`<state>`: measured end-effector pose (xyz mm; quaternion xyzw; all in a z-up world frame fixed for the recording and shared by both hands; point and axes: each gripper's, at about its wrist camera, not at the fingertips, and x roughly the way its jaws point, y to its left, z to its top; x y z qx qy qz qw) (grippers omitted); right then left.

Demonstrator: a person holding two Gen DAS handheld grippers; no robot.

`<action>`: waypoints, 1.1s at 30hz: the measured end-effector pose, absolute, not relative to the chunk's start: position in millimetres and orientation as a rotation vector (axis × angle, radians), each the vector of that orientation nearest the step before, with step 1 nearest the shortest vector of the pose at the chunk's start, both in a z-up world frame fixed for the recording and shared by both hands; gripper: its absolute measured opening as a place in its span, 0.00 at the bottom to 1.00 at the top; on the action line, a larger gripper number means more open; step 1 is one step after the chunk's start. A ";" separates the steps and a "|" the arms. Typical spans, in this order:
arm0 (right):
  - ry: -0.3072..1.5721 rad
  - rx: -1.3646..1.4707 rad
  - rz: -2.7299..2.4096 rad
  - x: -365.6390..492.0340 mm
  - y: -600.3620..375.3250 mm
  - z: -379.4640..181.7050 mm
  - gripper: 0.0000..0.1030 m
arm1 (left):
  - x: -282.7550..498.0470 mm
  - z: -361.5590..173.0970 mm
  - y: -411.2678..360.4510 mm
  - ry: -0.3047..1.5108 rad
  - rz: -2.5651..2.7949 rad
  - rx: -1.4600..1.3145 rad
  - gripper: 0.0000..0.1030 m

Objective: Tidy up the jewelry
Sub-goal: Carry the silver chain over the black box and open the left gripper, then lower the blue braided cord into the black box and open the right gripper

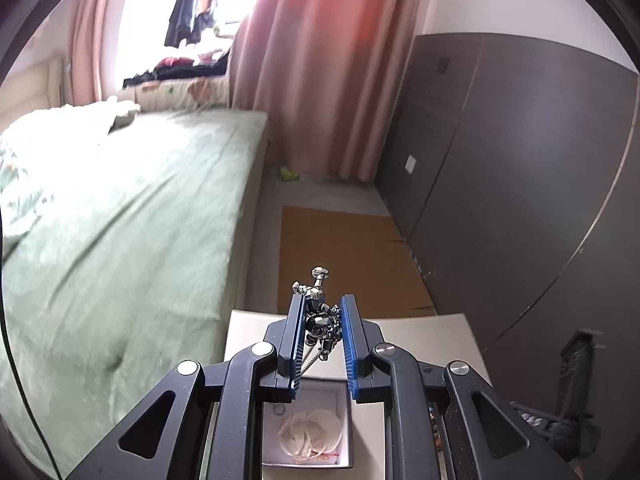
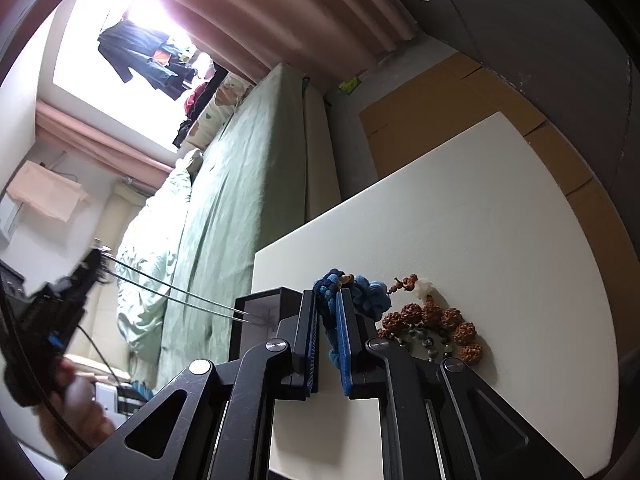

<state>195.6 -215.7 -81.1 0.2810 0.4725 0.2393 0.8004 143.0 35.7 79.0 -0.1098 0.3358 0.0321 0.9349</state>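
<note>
Between the blue ribbed pads of my left gripper (image 1: 323, 320) sits a small polished silver-metal pendant, knobby like a tiny jointed figure (image 1: 319, 316), clamped at its rounded body with its stud-like head poking past the tips and a thin twisted silver chain (image 1: 309, 366) trailing below. It hangs above a small white open-topped cardboard box (image 1: 347, 420) that holds pale round cotton-like pads. I judge the pendant hard, dense for its size and slick, so the body is the right place to pinch; the chain is limp and would snag or slide. My right gripper (image 2: 327, 330) is nearly closed on a soft braided blue cord bracelet (image 2: 360, 292), pinched at a knotted stretch. That one should be light, squashy and forgiving. Beside it on the cream matt tabletop (image 2: 500, 220) lies a bracelet of rough, wrinkled brown seed beads (image 2: 436, 320): stiff beads, loose string, best taken across one bead.
</note>
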 end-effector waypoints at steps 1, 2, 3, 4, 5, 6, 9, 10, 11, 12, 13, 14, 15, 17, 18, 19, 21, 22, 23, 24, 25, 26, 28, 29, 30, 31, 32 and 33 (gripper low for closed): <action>1.015 0.596 0.518 195.7 -213.1 -81.0 0.11 | 143.2 67.6 38.9 0.693 0.092 -0.228 0.17; 1.014 0.592 0.523 194.8 -211.6 -80.7 0.11 | 144.8 60.9 40.5 0.703 0.095 -0.238 0.17; 1.013 0.589 0.529 195.0 -210.3 -80.4 0.11 | 147.6 47.7 42.7 0.728 0.081 -0.261 0.17; 1.012 0.585 0.535 194.9 -207.9 -79.8 0.11 | 150.7 35.2 43.3 0.753 0.073 -0.274 0.17; 1.011 0.583 0.539 195.1 -205.6 -78.7 0.11 | 152.2 28.7 43.1 0.765 0.072 -0.274 0.17; 1.007 0.584 0.547 195.1 -203.7 -77.8 0.11 | 154.1 18.5 42.3 0.782 0.068 -0.270 0.17; 0.995 0.591 0.570 195.3 -197.6 -76.8 0.11 | 157.5 -4.1 46.7 0.814 0.048 -0.283 0.17; 0.993 0.590 0.576 194.9 -194.9 -77.0 0.11 | 159.8 -10.2 49.3 0.825 0.047 -0.291 0.18; 0.993 0.587 0.579 194.3 -192.9 -77.8 0.11 | 163.4 -19.2 52.6 0.848 0.048 -0.307 0.18; 0.993 0.580 0.584 193.7 -189.9 -78.1 0.11 | 165.2 -25.0 54.9 0.863 0.046 -0.319 0.18; 0.995 0.570 0.592 193.1 -185.1 -78.4 0.11 | 167.4 -30.0 57.6 0.875 0.039 -0.328 0.18; 0.995 0.563 0.599 192.4 -181.7 -78.5 0.11 | 167.0 -32.0 58.7 0.877 0.039 -0.329 0.18; 0.995 0.554 0.607 191.6 -177.7 -78.4 0.11 | 167.9 -34.6 60.9 0.881 0.042 -0.331 0.18; 0.988 0.552 0.627 189.9 -173.0 -78.3 0.11 | 169.6 -39.7 63.2 0.899 0.029 -0.359 0.18; 0.981 0.554 0.633 189.4 -171.7 -78.2 0.11 | 171.9 -43.4 63.3 0.911 0.017 -0.377 0.18; 0.977 0.550 0.631 188.5 -170.7 -77.9 0.11 | 172.3 -46.8 64.0 0.927 0.008 -0.397 0.18; 0.972 0.549 0.629 186.8 -168.8 -76.8 0.11 | 174.4 -50.2 64.2 0.963 -0.009 -0.424 0.19; 0.968 0.552 0.632 185.9 -167.2 -76.1 0.11 | 175.4 -52.1 65.6 0.983 -0.023 -0.444 0.19; 0.961 0.555 0.637 185.3 -165.8 -75.7 0.11 | 175.0 -53.2 66.4 0.991 -0.029 -0.454 0.19; 0.955 0.556 0.642 184.6 -163.3 -74.7 0.11 | 174.1 -53.3 69.1 0.997 -0.031 -0.467 0.19; 0.951 0.558 0.649 183.8 -159.9 -74.0 0.11 | 172.8 -52.2 72.0 0.996 -0.027 -0.472 0.20; 0.949 0.560 0.656 183.5 -156.4 -73.8 0.11 | 171.2 -49.4 75.8 0.987 -0.018 -0.474 0.25; 0.944 0.570 0.674 181.9 -149.2 -73.9 0.11 | 166.0 -44.7 81.2 0.968 0.000 -0.478 0.47; 0.942 0.572 0.681 181.3 -145.6 -73.8 0.11 | 162.7 -41.4 84.8 0.950 0.012 -0.483 0.65; 0.940 0.577 0.692 180.7 -140.9 -73.7 0.11 | 158.4 -37.2 88.7 0.925 0.028 -0.487 0.75; 0.940 0.583 0.705 180.2 -135.4 -73.9 0.11 | 154.3 -32.7 92.3 0.900 0.043 -0.486 0.77; 0.940 0.584 0.713 179.3 -131.0 -74.0 0.11 | 152.2 -30.5 93.8 0.890 0.049 -0.483 0.78; 0.942 0.583 0.722 178.7 -125.2 -74.5 0.11 | 150.3 -27.9 96.6 0.884 0.056 -0.477 0.78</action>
